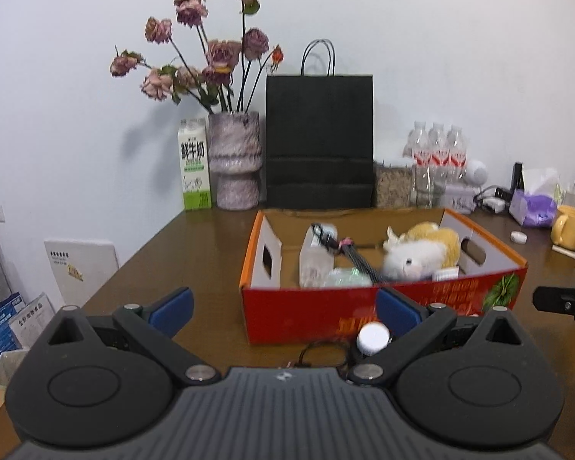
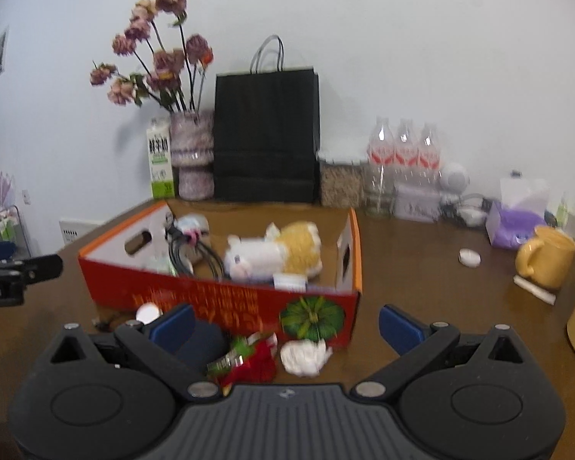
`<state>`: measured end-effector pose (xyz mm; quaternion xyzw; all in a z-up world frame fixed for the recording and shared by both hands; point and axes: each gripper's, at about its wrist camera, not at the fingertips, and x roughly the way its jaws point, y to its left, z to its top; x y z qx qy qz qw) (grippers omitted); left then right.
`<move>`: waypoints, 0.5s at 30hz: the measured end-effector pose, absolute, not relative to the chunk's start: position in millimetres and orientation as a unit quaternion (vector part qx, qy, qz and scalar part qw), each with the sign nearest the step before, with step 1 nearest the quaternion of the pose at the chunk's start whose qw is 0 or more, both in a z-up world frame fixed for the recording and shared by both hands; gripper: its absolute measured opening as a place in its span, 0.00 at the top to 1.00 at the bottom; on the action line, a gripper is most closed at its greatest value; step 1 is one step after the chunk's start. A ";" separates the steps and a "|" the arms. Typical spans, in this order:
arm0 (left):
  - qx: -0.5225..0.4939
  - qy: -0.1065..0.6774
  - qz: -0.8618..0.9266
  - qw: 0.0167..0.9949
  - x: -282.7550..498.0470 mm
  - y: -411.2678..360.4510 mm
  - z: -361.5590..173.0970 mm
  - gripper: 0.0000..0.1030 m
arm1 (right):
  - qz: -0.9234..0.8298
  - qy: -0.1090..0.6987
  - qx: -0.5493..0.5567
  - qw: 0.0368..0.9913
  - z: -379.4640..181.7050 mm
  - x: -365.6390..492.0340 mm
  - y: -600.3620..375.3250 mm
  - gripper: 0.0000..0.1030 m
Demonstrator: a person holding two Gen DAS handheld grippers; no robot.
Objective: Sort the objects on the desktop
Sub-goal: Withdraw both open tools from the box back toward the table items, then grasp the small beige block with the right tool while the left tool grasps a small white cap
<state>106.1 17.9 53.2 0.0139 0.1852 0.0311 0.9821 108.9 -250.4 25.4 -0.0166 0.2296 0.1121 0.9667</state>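
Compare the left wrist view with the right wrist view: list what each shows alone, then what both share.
Only the left wrist view: the white board leaning beside the table.

Only the right wrist view: the red snack wrapper and crumpled white tissue in front of the red box.

Both: the box, the plush toy, black paper bag, vase of dried roses, yellow mug, and each open, empty hand-held gripper.

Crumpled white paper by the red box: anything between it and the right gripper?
Nothing visible. The crumpled white paper lies on the table in the open gap ahead of the right gripper; the red-green wrapper sits beside it, left.
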 end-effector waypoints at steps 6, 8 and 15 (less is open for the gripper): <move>0.004 0.216 0.038 0.976 107.9 25.7 37.9 0.00 | 0.095 0.267 -0.019 0.959 1.7 111.4 -256.9 0.00; 0.006 0.228 0.036 0.973 110.4 25.3 32.3 0.00 | 0.090 0.280 -0.016 0.956 -6.0 115.4 -259.2 0.01; 0.016 0.256 0.036 0.966 124.8 22.3 17.9 0.00 | 0.104 0.295 -0.011 0.950 -17.0 128.5 -256.8 0.06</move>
